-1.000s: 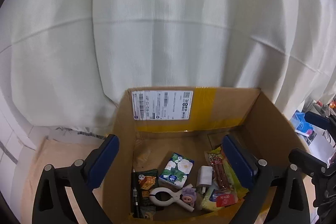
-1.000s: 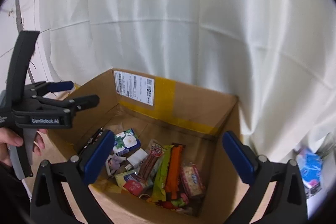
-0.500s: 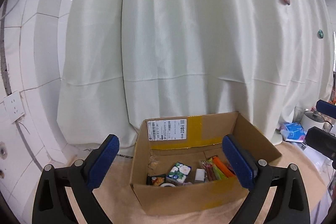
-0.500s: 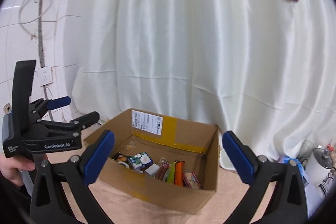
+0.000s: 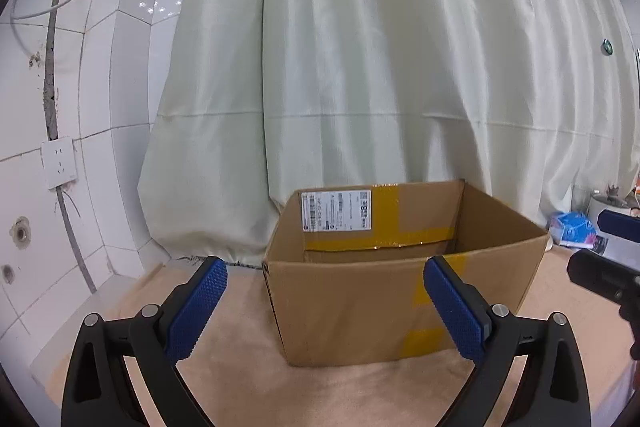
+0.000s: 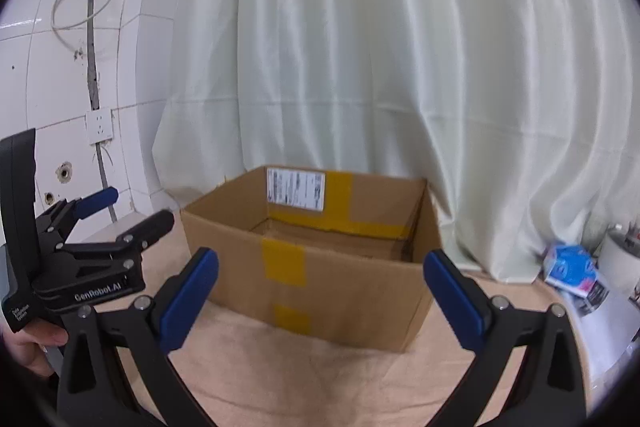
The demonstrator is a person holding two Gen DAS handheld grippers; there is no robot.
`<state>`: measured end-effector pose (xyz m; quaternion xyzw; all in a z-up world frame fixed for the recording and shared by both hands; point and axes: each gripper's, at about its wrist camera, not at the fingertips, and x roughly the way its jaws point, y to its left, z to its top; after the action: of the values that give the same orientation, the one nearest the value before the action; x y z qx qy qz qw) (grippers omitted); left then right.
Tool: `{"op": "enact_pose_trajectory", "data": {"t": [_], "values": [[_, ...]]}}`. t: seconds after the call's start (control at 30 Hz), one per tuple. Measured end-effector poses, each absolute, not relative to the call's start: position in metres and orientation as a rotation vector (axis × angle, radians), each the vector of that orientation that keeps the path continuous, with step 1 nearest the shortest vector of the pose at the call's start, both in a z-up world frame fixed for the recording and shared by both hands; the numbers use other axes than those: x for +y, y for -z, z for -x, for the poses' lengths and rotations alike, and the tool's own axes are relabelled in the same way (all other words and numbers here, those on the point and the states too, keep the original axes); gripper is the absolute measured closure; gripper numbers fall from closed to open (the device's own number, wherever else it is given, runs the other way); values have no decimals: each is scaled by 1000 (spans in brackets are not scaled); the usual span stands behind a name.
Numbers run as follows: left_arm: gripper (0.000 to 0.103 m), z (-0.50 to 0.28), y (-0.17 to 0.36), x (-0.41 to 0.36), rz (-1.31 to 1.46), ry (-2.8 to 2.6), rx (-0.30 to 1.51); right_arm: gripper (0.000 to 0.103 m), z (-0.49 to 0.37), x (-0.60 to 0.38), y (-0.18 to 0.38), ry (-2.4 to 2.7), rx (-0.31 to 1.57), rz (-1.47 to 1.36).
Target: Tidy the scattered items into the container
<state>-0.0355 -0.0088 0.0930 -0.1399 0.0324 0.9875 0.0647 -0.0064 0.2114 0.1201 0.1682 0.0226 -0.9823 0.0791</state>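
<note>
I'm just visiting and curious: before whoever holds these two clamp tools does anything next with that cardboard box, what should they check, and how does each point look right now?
1. Left gripper open and empty: ok.
2. Right gripper open and empty: ok.
3. Cardboard box upright with its top open: ok.
4. Items inside the box: cannot tell; from this low angle its near wall hides the contents.
5. Loose items left on the beige cloth in front of the box: none show, ok. A blue packet lies off to the right; whether it belongs to the job, cannot tell.
6. Grippers apart from each other and from the box: ok.
</note>
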Motion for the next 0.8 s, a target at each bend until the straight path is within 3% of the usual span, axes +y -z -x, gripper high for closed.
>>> {"op": "enact_pose_trajectory", "data": {"t": [0.3,0.8], "values": [[4,37,-53,3,446,-2964,84,0,27,219,-65,2943,65,-579],[4,32,-42,2,479,-2963,64,0,16,219,-65,2933,40,-543]]}}
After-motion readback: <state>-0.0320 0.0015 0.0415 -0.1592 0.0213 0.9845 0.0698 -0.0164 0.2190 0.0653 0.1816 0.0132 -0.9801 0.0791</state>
